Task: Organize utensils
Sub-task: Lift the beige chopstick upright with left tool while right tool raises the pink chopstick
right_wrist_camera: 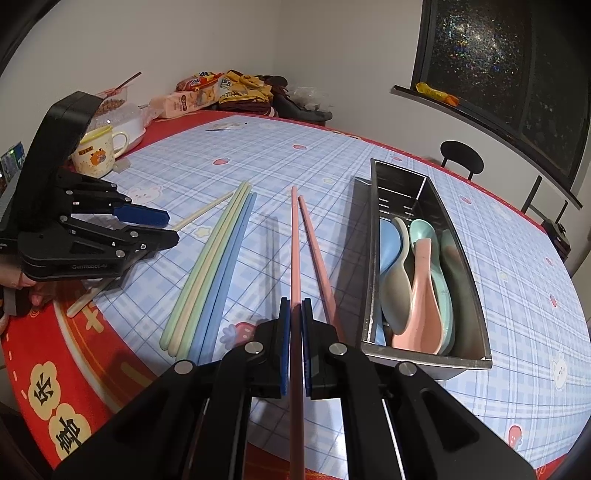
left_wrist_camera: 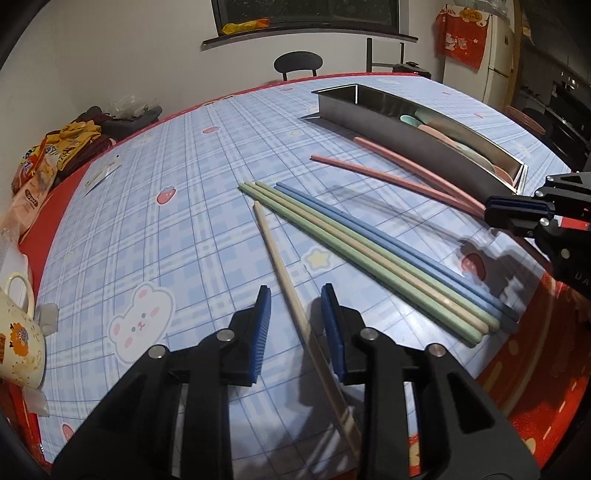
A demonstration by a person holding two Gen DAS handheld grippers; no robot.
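Home dining table, fridge

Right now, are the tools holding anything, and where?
The right tool pinches a pink chopstick near its thick end. The left tool is open around a cream chopstick, holding nothing.

At the far left of my left wrist view I see a cream mug with an orange print, standing on the red border of the blue plaid tablecloth. Snack packets and bunched clothing pile up at upper left. A black chair stands behind the table, top centre, beneath a dark window.
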